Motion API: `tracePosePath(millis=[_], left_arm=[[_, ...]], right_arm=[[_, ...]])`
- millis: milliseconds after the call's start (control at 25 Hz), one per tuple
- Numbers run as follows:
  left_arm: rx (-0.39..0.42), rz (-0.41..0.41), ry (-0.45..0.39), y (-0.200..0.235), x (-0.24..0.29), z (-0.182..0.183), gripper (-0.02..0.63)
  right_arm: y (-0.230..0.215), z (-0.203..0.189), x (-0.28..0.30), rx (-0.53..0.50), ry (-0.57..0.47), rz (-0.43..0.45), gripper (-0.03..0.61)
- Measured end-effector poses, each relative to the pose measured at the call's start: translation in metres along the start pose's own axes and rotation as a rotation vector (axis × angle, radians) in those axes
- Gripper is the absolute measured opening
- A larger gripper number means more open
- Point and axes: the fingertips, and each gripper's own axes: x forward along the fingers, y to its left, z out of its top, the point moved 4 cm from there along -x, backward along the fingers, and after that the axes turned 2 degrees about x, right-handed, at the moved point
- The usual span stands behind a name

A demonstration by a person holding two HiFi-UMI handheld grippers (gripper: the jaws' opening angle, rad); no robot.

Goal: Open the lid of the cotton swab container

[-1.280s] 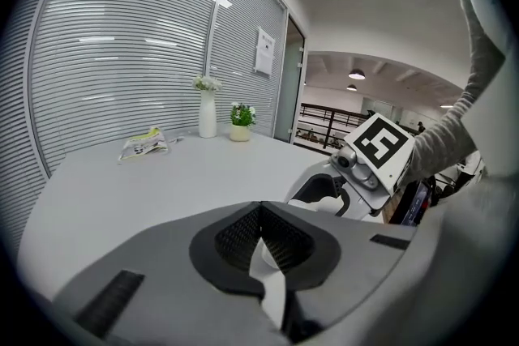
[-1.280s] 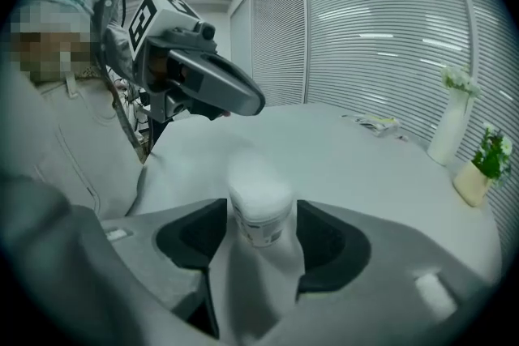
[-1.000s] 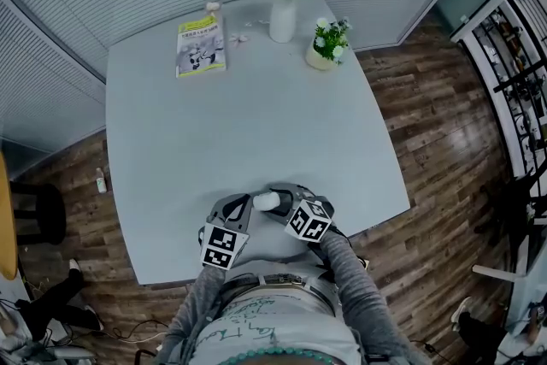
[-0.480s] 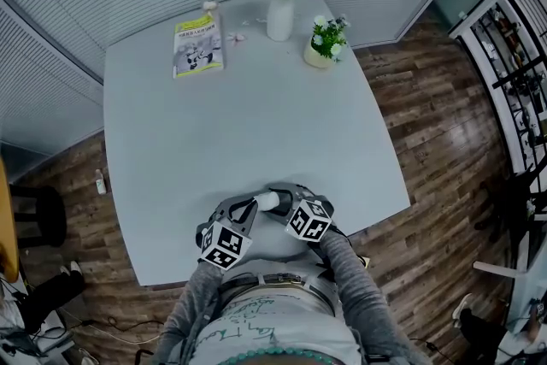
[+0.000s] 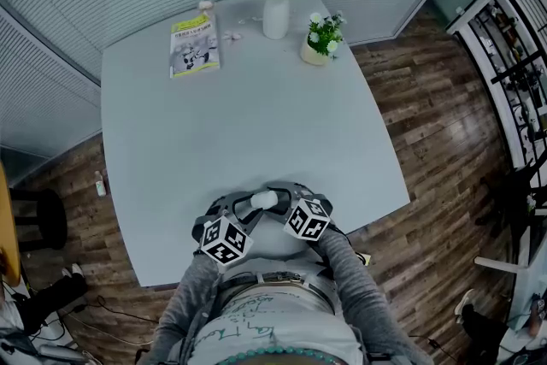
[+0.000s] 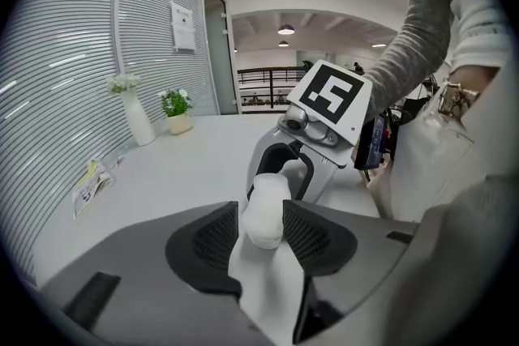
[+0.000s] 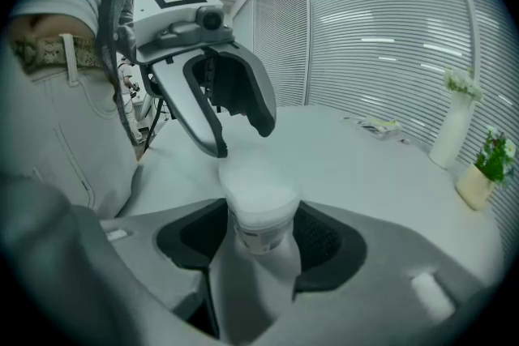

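Note:
The cotton swab container (image 5: 263,199) is a small white tub. It is held just above the near edge of the grey table (image 5: 256,115). My right gripper (image 5: 278,201) is shut on its body, with the pads (image 7: 320,239) pressing both sides of the container (image 7: 259,211). My left gripper (image 5: 244,204) faces it from the left. Its jaws have just been opening and now stand apart around the container's top end (image 6: 266,211) without pressing it. In the right gripper view the left fingertips (image 7: 261,124) hang spread just behind the tub. Whether the lid is lifted I cannot tell.
At the far side of the table lie a booklet (image 5: 194,45), a white vase of flowers (image 5: 275,8) and a small potted plant (image 5: 318,43). The person's body stands right behind the grippers. Slatted blinds close off the far side, and wood floor lies to the right.
The left gripper has rolled, its marker cube turning and shifting slightly right, and its jaws have spread apart at the container. The right gripper and the container have stayed put.

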Motion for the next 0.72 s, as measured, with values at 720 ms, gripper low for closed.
tracePosePath(millis=[720], left_arm=[[0.259, -0.136, 0.133, -0.009, 0.026, 0.003, 0.225]], right_arm=[[-0.001, 0.0, 0.001, -0.007, -0.003, -0.003, 0.25]])
